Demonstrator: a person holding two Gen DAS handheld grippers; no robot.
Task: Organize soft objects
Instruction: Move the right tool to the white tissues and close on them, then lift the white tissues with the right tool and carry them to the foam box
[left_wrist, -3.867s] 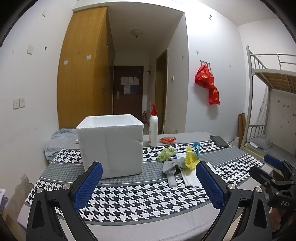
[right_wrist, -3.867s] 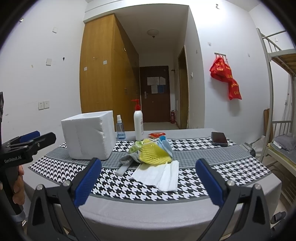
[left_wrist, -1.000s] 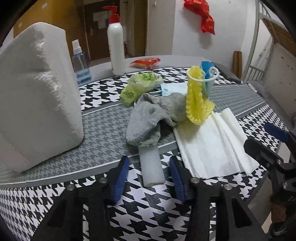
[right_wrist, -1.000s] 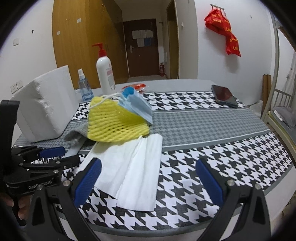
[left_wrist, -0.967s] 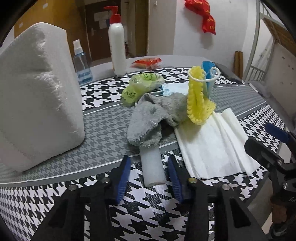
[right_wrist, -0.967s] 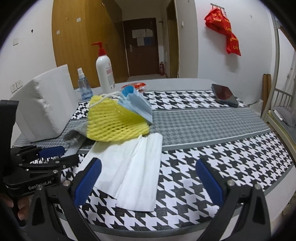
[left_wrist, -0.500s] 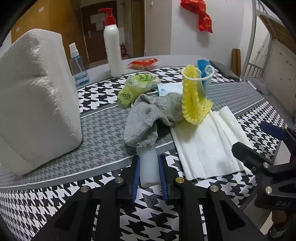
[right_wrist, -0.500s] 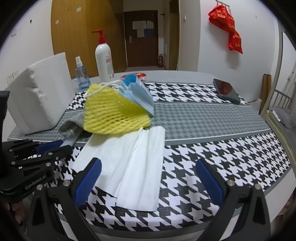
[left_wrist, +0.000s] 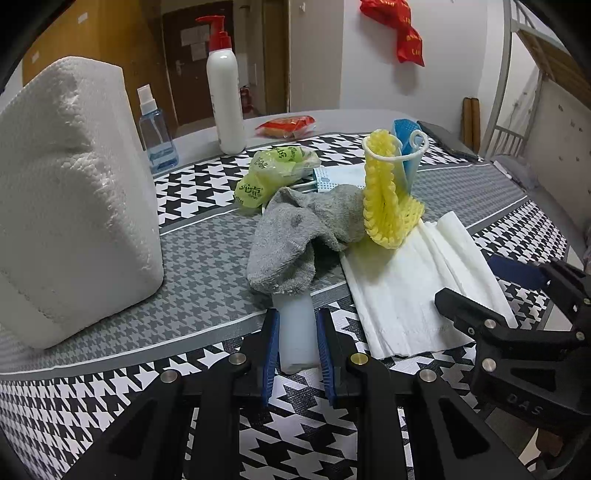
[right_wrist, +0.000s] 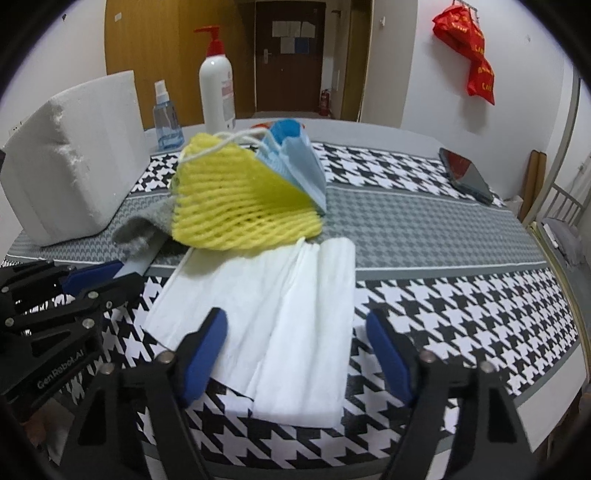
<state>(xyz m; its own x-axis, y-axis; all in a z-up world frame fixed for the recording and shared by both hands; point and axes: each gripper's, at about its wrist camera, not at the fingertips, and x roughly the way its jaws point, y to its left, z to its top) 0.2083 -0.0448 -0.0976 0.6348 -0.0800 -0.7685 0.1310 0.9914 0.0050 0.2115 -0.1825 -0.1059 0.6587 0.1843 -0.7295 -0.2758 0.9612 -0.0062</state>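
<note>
- Gripping a white foam strip (left_wrist: 295, 338), my left gripper (left_wrist: 295, 343) clamps its near end; the far end lies under the grey sock (left_wrist: 295, 236).
- My right gripper (right_wrist: 295, 354) is closing over the folded white cloth (right_wrist: 273, 314), pads not yet pressing.
- Nothing appears sorted yet: yellow foam net (right_wrist: 240, 206) and blue face mask (right_wrist: 295, 162) remain heaped beside the foam box (left_wrist: 70, 192).

A white foam strip (left_wrist: 297, 339) lies flat on the houndstooth tablecloth, its far end hidden under a grey sock (left_wrist: 295, 236) – crumpled, cuff toward the camera. A yellow foam fruit net (right_wrist: 240, 206) leans on the sock, standing on edge, with a blue face mask (right_wrist: 295, 166) against its far side. A white folded cloth (right_wrist: 280, 317) lies flat beside them, partly under the net. A green plastic packet (left_wrist: 273, 173) lies behind the sock.
</note>
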